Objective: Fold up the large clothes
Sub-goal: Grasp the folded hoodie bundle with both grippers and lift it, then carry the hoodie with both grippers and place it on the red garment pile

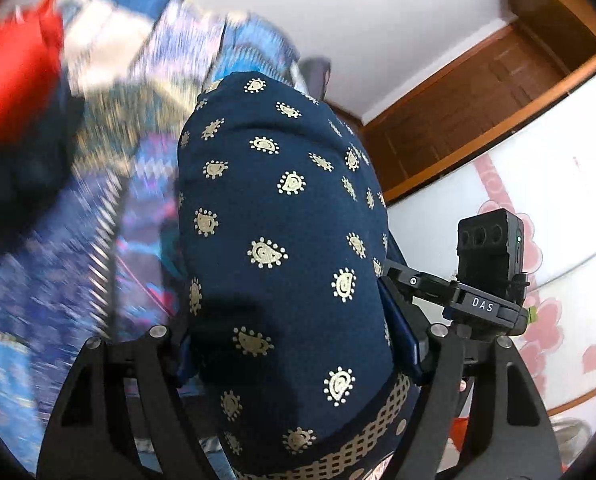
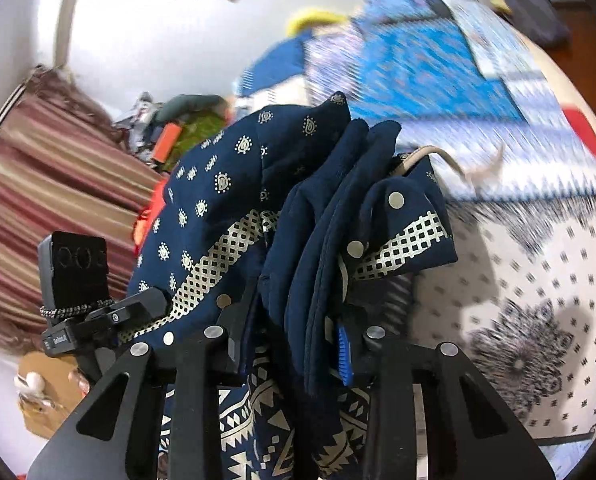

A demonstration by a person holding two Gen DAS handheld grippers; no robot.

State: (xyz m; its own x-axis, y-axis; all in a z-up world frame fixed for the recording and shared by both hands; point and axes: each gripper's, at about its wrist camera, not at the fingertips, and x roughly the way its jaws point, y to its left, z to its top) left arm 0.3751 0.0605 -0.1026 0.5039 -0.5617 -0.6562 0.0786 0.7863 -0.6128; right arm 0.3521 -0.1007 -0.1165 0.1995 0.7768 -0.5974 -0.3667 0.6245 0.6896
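Blurred patterned bedding [image 2: 437, 64], blue and white, fills upper right; striped curtain [image 2: 50, 176] left; wooden door [image 1: 469, 100] upper right. Navy printed garment [image 1: 282, 240] fills centre, hiding both gripper tips. Left gripper [image 1: 294, 356] clamped on its bulge; right gripper [image 2: 298, 344] clamped on its bunched folds.

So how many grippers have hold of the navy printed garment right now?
2. The left gripper is clamped on a wide fold of the navy garment; the right gripper pinches its bunched layers.
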